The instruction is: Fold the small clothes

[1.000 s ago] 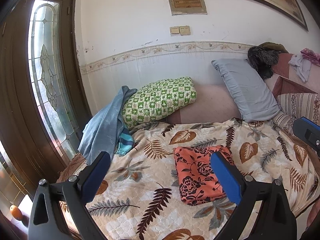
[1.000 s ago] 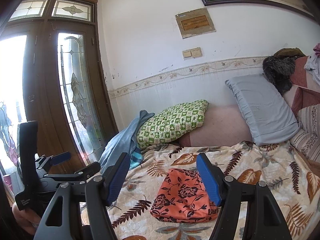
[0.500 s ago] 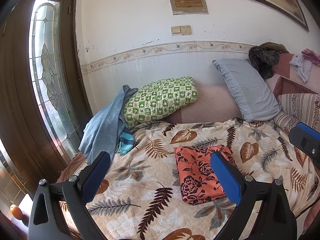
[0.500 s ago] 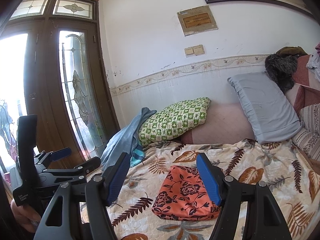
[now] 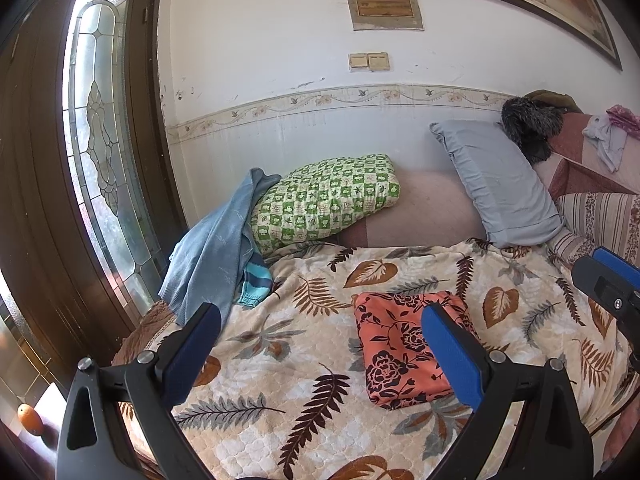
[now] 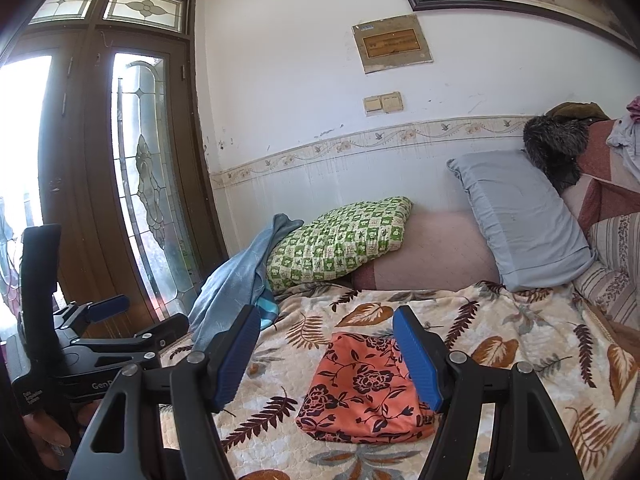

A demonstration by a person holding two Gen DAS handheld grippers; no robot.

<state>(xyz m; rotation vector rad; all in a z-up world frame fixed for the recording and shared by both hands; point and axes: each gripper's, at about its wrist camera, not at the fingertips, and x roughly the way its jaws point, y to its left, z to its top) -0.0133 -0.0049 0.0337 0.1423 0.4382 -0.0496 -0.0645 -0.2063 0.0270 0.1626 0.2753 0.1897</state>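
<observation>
The left gripper [image 5: 320, 338] hangs above the blanket [image 5: 280, 360], jaws wide apart and empty. The folded cloth [image 5: 400, 352] lies flat on the blanket, apart from both grippers. The right gripper [image 6: 326, 354] likewise gapes, empty.

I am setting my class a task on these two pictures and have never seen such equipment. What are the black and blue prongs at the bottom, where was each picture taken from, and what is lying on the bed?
No robot is here: a person holds a two-finger gripper in each hand, each carrying a wide-angle camera that looks forward along its fingers. One picture comes from the left gripper, the other from the right gripper. The prongs are their blue-padded fingers. Both stand open and hold nothing.

On the leaf-patterned blanket lies a folded orange floral garment, untouched. Behind it are a green checked pillow, a grey pillow and a blue cloth. The right camera also catches the left gripper at its left edge.
</observation>
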